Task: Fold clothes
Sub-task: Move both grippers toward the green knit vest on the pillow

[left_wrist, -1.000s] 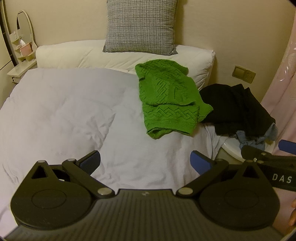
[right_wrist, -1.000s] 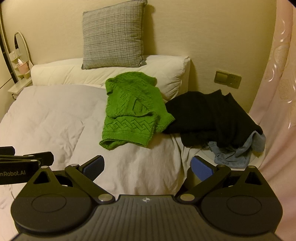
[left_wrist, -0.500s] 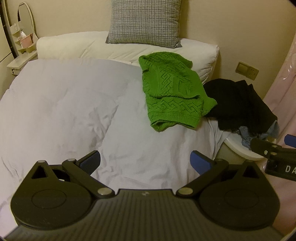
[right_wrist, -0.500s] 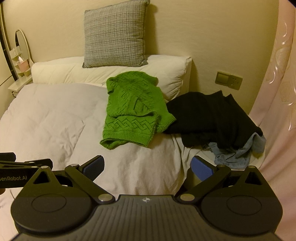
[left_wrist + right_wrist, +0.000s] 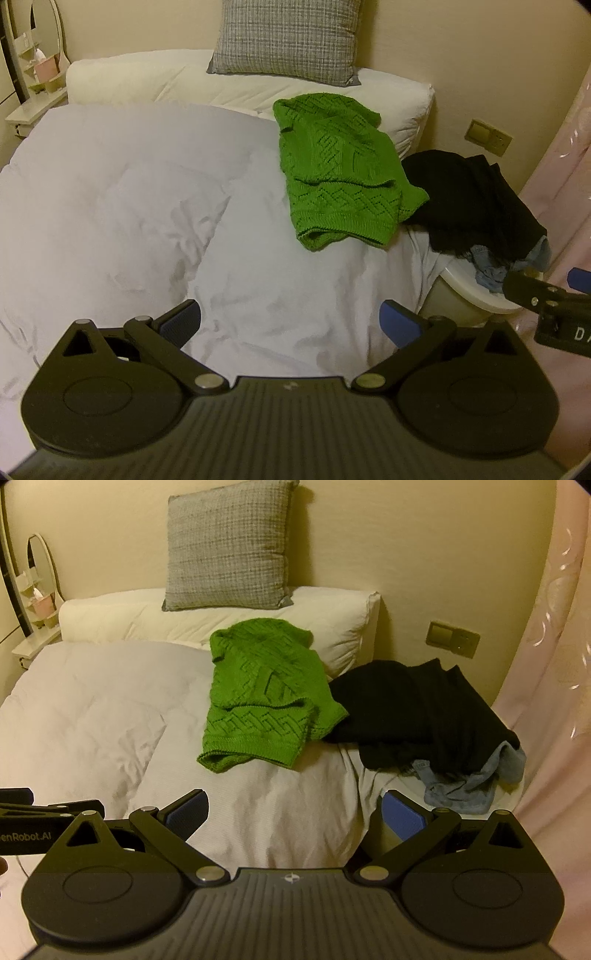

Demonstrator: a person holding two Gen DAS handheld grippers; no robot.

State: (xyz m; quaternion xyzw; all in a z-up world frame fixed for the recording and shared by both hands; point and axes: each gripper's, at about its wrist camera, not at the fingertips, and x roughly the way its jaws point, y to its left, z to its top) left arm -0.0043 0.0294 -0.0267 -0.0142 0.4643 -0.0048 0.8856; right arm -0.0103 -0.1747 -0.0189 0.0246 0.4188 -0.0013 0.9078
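Observation:
A green knit sweater [image 5: 343, 177] lies crumpled on the white bed, partly against the pillow; it also shows in the right wrist view [image 5: 262, 698]. To its right a black garment [image 5: 469, 206] [image 5: 421, 712] lies over a blue denim piece [image 5: 469, 782] on a white basket rim. My left gripper [image 5: 290, 323] is open and empty above the duvet, short of the sweater. My right gripper [image 5: 293, 814] is open and empty near the bed's right edge, short of the clothes.
A white duvet [image 5: 129, 192] covers the bed. A white pillow [image 5: 155, 616] and a grey checked cushion [image 5: 229, 546] stand at the headboard wall. A pink curtain [image 5: 554, 664] hangs at the right. A mirror and small shelf [image 5: 33, 74] are at the far left.
The left gripper has moved left and tilted, so the sweater shifted right in its view. The right gripper has edged slightly forward. Both stay open; the clothes have not moved.

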